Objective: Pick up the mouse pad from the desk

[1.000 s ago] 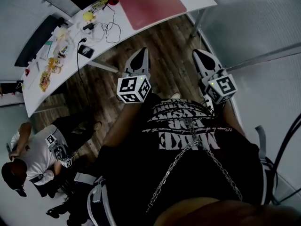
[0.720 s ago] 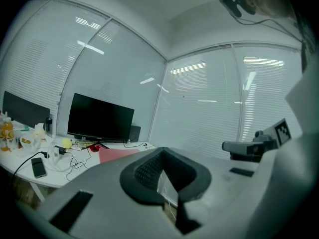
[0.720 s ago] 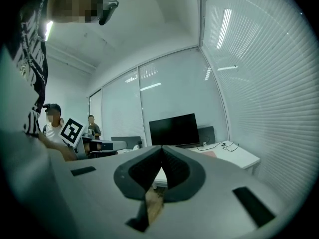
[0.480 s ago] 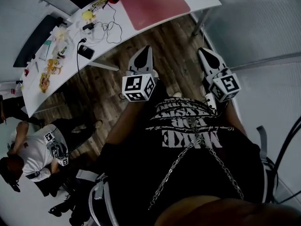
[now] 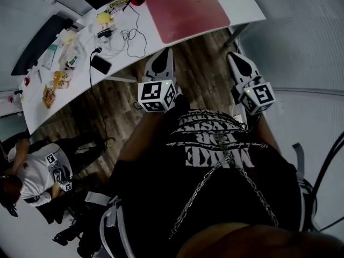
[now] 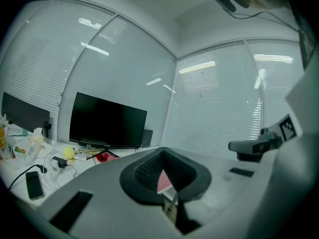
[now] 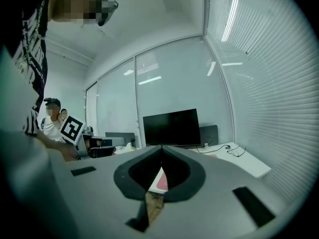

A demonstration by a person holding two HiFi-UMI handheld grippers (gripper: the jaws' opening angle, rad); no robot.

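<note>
The red mouse pad [image 5: 187, 11] lies flat on the white desk [image 5: 247, 7] near its right end. Both grippers are held side by side above the wooden floor, short of the desk edge and pointing at it. My left gripper [image 5: 164, 54] is shut and holds nothing; its tips are just below the pad's left corner in the head view. My right gripper [image 5: 233, 56] is also shut and empty, below the desk's right end. A sliver of the mouse pad [image 6: 164, 182] shows through the left gripper's [image 6: 162, 150] jaw window, and the mouse pad [image 7: 162, 182] likewise through the right gripper's [image 7: 161, 147].
A black monitor [image 6: 107, 121] stands at the desk's back. Left of the pad lie cables [image 5: 129, 36], a phone [image 5: 100, 64], a yellow object [image 5: 103, 18] and snack packets [image 5: 54, 82]. A seated person [image 5: 37, 171] is at lower left. Blind-covered glass walls [image 5: 301, 36] close the right side.
Both grippers have moved forward toward the desk, still shut. The desk and mouse pad now sit lower and larger in the head view.
</note>
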